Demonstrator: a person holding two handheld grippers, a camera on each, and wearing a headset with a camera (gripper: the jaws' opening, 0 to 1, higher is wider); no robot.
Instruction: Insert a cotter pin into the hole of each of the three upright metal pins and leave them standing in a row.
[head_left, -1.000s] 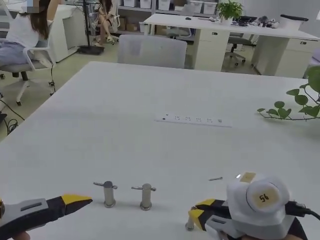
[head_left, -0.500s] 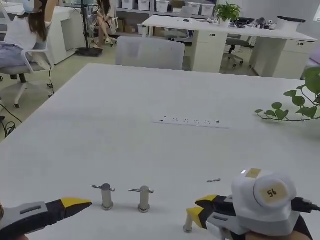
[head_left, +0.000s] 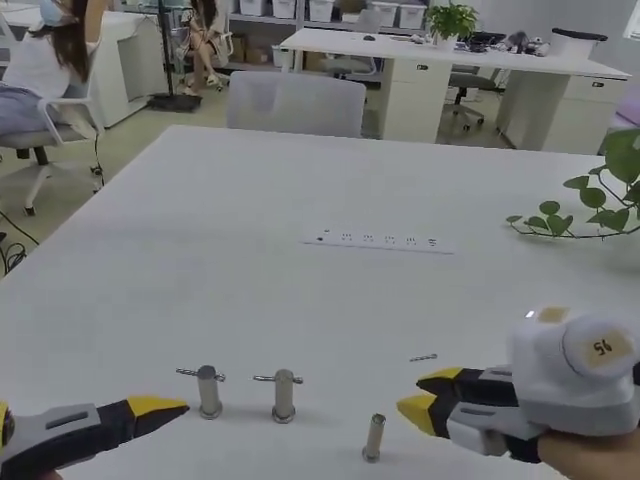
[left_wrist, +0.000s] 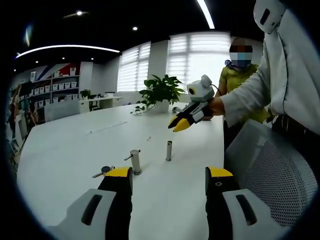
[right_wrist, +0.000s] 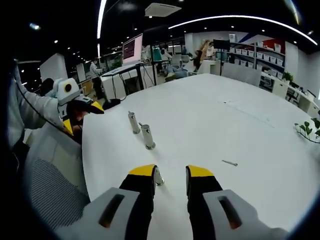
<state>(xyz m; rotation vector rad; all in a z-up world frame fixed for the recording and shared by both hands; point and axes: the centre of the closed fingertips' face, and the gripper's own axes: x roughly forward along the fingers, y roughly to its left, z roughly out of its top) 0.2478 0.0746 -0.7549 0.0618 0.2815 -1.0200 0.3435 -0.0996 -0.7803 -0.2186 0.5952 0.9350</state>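
Three metal pins stand upright in a row near the table's front edge. Two of them (head_left: 209, 390) (head_left: 284, 394) carry a cotter pin through the top. The third pin (head_left: 373, 437) is bare and stands free. A loose cotter pin (head_left: 424, 357) lies on the table behind it. My right gripper (head_left: 420, 393) hovers open just right of the bare pin, holding nothing. In the right gripper view the bare pin (right_wrist: 158, 176) shows just ahead of my right gripper (right_wrist: 171, 172). My left gripper (left_wrist: 169, 174) is open wide, left of the row, with the bare pin (left_wrist: 169, 150) farthest away.
A white power strip (head_left: 378, 240) lies flat mid-table. A trailing green plant (head_left: 590, 205) reaches in from the right edge. A grey chair (head_left: 295, 102) stands at the far side. People sit at the far left of the room.
My right gripper has drawn back to the right, away from the bare pin, which now stands alone. The left gripper has barely moved.
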